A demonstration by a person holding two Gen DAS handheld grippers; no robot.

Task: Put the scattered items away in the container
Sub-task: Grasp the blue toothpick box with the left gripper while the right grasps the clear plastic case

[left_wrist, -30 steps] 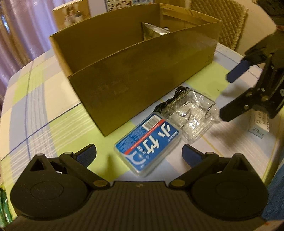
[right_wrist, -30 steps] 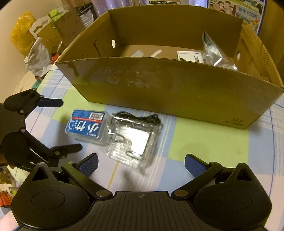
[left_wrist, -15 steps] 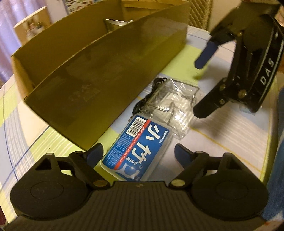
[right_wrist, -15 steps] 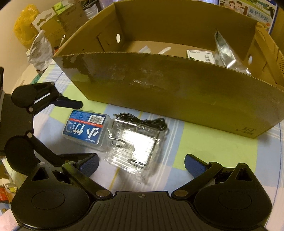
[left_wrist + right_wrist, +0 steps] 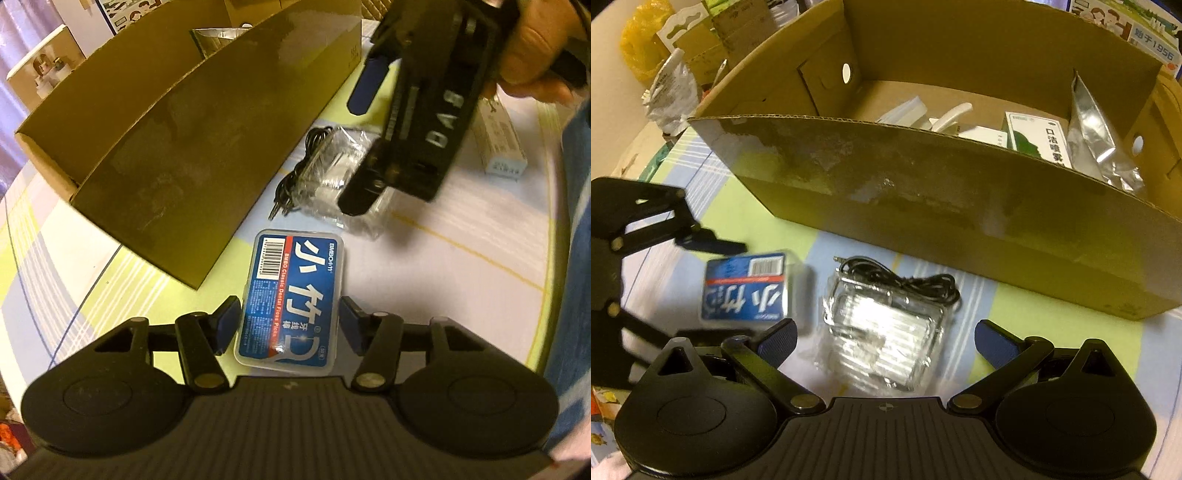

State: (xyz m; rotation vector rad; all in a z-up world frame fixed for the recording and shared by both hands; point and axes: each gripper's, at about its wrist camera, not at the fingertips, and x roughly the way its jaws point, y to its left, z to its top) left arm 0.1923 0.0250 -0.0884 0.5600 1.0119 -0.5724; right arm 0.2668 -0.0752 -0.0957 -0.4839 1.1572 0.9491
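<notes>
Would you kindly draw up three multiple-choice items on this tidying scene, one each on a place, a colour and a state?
1. Where is the dental floss pick box?
A. inside the cardboard box
B. on the tablecloth between the left claw's pads
C. on a chair

2. What colour is its label?
A. blue
B. green
C. yellow

3. How is the right claw?
A. clamped on the cable
B. open above the clear plastic packet
C. inside the cardboard box

Answers:
1 B: the left claw is closing, with the box between its pads.
2 A: blue with white characters.
3 B: its pads stand wide apart over the clear plastic packet, outside the cardboard box.
</notes>
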